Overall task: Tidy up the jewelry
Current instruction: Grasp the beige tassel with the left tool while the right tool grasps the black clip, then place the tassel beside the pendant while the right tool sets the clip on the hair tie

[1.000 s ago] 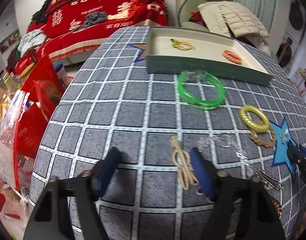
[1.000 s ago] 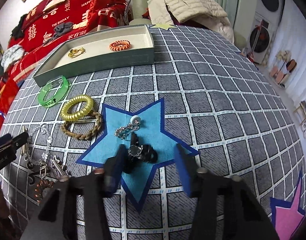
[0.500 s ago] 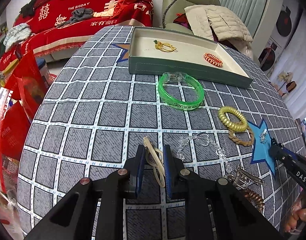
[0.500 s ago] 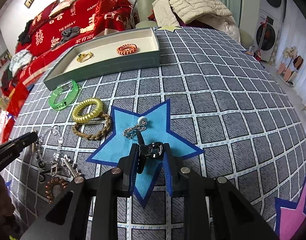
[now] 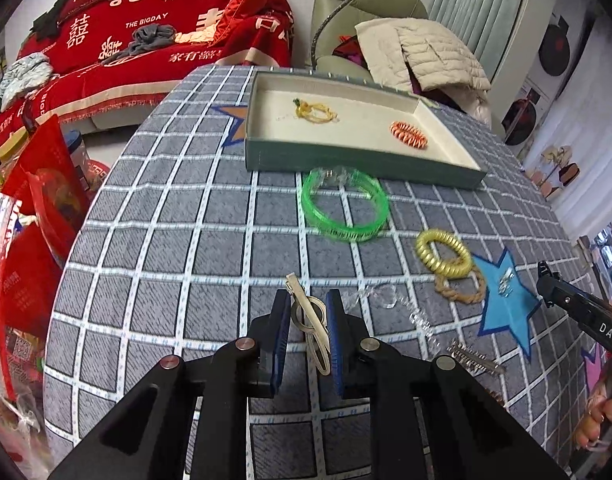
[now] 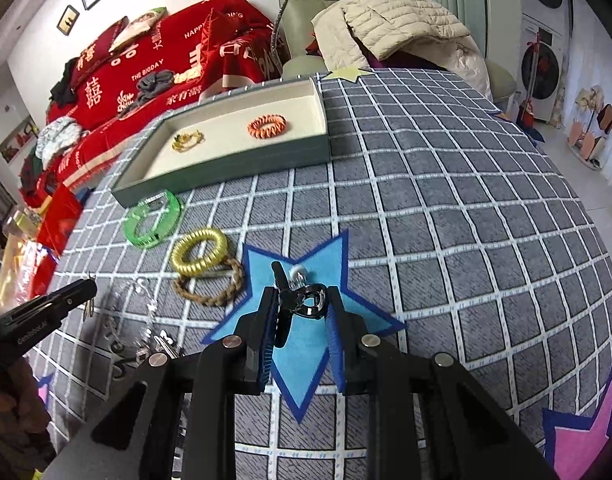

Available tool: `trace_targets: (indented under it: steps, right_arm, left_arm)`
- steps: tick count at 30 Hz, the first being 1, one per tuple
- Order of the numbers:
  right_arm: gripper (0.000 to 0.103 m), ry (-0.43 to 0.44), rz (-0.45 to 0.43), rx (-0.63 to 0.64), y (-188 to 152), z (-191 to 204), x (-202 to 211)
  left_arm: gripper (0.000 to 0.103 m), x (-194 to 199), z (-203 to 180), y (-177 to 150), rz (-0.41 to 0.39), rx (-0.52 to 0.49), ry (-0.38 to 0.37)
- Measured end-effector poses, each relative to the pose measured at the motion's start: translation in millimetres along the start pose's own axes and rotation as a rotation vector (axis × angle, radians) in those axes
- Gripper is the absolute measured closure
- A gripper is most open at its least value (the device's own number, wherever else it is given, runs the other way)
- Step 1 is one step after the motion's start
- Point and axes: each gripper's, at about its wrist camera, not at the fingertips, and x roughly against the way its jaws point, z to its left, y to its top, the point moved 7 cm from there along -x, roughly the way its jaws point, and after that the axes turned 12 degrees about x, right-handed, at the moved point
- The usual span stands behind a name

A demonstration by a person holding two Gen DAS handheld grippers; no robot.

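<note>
Black clip partly hidden, seemingly clamped

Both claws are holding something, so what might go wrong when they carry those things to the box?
The left gripper pinches the thin beige hair clip only by its edges, so it might twist free. The right gripper holds the shiny black claw clip at its jaw tips, so it may slip out. The green plastic bangle lies before the shallow green tray and might get bumped.
</note>
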Motion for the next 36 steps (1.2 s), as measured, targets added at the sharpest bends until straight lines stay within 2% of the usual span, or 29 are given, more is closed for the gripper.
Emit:
trace_targets:
  steps: [9,15,20,26,30,36]
  right_arm:
    - [0.077,0.043,-0.032,0.034,47.1,5.0,1.2]
    - [0.077,0.064,-0.056,0.069,88.0,11.4,-5.8]
    - [0.077,0.098,-0.062,0.078,122.0,15.8,-21.4]
    - [0.077,0.118,-0.055,0.086,162.1,16.5,-51.7]
    - [0.077,0.126,-0.033,0.086,184.6,15.8,-80.6]
    - [0.077,0.118,-0.001,0.079,193.1,11.9,-122.3]
  left_arm:
    - [0.064,10.4,-12.2,40.4,-0.052,0.0,-0.036]
    - [0.064,11.0,-25.3,79.4,-0.108,-0.032,-0.035]
    - [0.064,2.0,-34.9,115.6,-0.123,-0.048,-0.038]
    - [0.064,-26.5,-52.0,152.6,-0.11,-0.085,-0.021]
    - [0.064,-55.9,-58.7,176.9,-0.111,-0.088,0.015]
    - [0.064,-97.9,-56.2,185.7,-0.067,-0.081,0.054]
